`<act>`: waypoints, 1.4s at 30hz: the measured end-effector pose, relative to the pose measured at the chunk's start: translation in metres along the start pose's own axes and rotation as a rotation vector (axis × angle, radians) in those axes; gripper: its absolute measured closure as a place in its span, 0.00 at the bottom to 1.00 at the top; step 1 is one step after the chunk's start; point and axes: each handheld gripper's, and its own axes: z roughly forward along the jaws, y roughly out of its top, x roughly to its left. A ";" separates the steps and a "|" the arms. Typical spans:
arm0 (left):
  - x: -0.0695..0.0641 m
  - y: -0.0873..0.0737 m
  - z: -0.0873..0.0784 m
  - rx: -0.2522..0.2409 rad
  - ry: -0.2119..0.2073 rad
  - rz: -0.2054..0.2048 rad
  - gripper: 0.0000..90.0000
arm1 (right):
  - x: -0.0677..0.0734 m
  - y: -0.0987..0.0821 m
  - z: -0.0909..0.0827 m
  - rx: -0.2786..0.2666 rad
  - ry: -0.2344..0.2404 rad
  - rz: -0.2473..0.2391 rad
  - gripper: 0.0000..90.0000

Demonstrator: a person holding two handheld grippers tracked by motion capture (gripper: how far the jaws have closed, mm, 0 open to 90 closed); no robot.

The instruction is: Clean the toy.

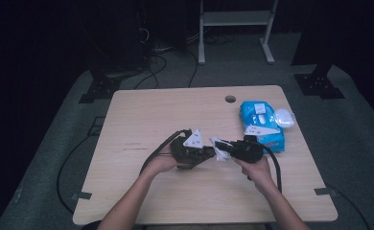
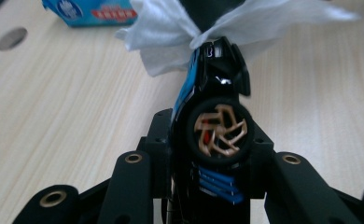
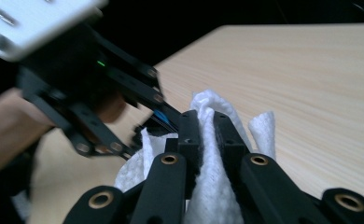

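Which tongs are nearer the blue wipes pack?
Right. The right tongs, shut on a white wipe, sit just beside the blue wipes pack; the left tongs, holding a toy car, are farther toward the table's middle.

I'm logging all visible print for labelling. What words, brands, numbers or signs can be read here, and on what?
Blue wipes pack: white label and red band with print, too small to read in the high view.
Blue wipes pack in the left gripper view: red band with white characters, too blurred to read; round white emblem, no legible text.
Toy car: blue stripes, no lettering.
White wipe: no print.
Nothing can be quoted.
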 end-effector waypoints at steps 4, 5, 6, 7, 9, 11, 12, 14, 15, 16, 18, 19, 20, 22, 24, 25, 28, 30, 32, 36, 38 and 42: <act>-0.007 -0.001 -0.003 -0.022 0.018 0.018 0.70 | 0.020 0.008 0.004 -0.013 0.025 -0.063 0.92; -0.007 -0.001 -0.004 -0.028 0.016 0.020 0.71 | 0.023 0.009 0.005 -0.006 0.020 -0.079 0.92; -0.006 -0.001 -0.006 -0.036 0.015 0.015 0.71 | 0.025 0.009 0.006 0.002 0.006 -0.104 0.92; -0.006 -0.002 -0.007 -0.042 0.016 0.008 0.71 | 0.025 0.009 0.006 0.003 -0.004 -0.114 0.92; -0.006 -0.004 -0.008 -0.040 0.023 0.009 0.71 | 0.023 0.007 0.005 0.007 -0.017 -0.111 0.92; -0.005 -0.006 -0.009 -0.043 0.021 0.000 0.71 | 0.020 0.006 0.004 0.022 -0.043 -0.114 0.92; -0.005 -0.007 -0.009 -0.043 0.021 -0.001 0.71 | 0.019 0.006 0.005 0.036 -0.061 -0.125 0.92; -0.006 -0.006 -0.007 -0.044 0.027 0.001 0.71 | 0.020 0.005 0.004 0.037 -0.066 -0.128 0.92; -0.007 -0.005 -0.006 -0.035 0.034 0.007 0.71 | 0.022 0.006 0.004 0.028 -0.060 -0.133 0.92; -0.007 -0.003 -0.004 -0.032 0.036 0.016 0.71 | 0.025 0.007 0.005 0.025 -0.055 -0.136 0.92; -0.009 -0.001 -0.002 -0.035 0.033 0.018 0.71 | 0.033 0.010 0.009 0.027 -0.033 -0.153 0.92; -0.010 0.000 -0.001 -0.031 0.032 0.024 0.71 | 0.037 0.011 0.011 0.025 -0.022 -0.161 0.92; -0.011 0.000 -0.001 -0.036 0.030 0.024 0.71 | 0.040 0.011 0.013 0.025 -0.012 -0.164 0.92; -0.010 0.000 -0.002 -0.045 0.026 0.021 0.71 | 0.043 0.012 0.015 0.025 -0.013 -0.178 0.92; -0.010 -0.001 -0.004 -0.061 0.024 0.009 0.71 | 0.040 0.013 0.013 0.018 -0.026 -0.176 0.92; -0.009 -0.002 -0.006 -0.067 0.025 0.003 0.71 | 0.038 0.013 0.011 0.012 -0.036 -0.172 0.92; -0.006 -0.003 -0.010 -0.081 0.031 -0.012 0.71 | 0.026 0.010 0.003 -0.007 -0.064 -0.143 0.92; -0.003 -0.004 -0.013 -0.100 0.025 -0.025 0.71 | 0.020 0.008 0.000 -0.003 -0.082 -0.116 0.92; -0.003 -0.004 -0.014 -0.115 0.019 -0.036 0.71 | 0.015 0.006 -0.001 -0.007 -0.079 -0.089 0.92; -0.005 -0.004 -0.010 -0.106 0.021 -0.032 0.71 | 0.021 0.010 0.000 -0.041 -0.043 -0.083 0.92; -0.005 -0.004 -0.011 -0.120 0.020 -0.037 0.71 | 0.024 0.011 0.001 -0.035 -0.041 -0.096 0.92; -0.002 -0.005 -0.018 -0.142 0.028 -0.042 0.71 | 0.017 0.009 -0.002 -0.056 -0.036 -0.065 0.92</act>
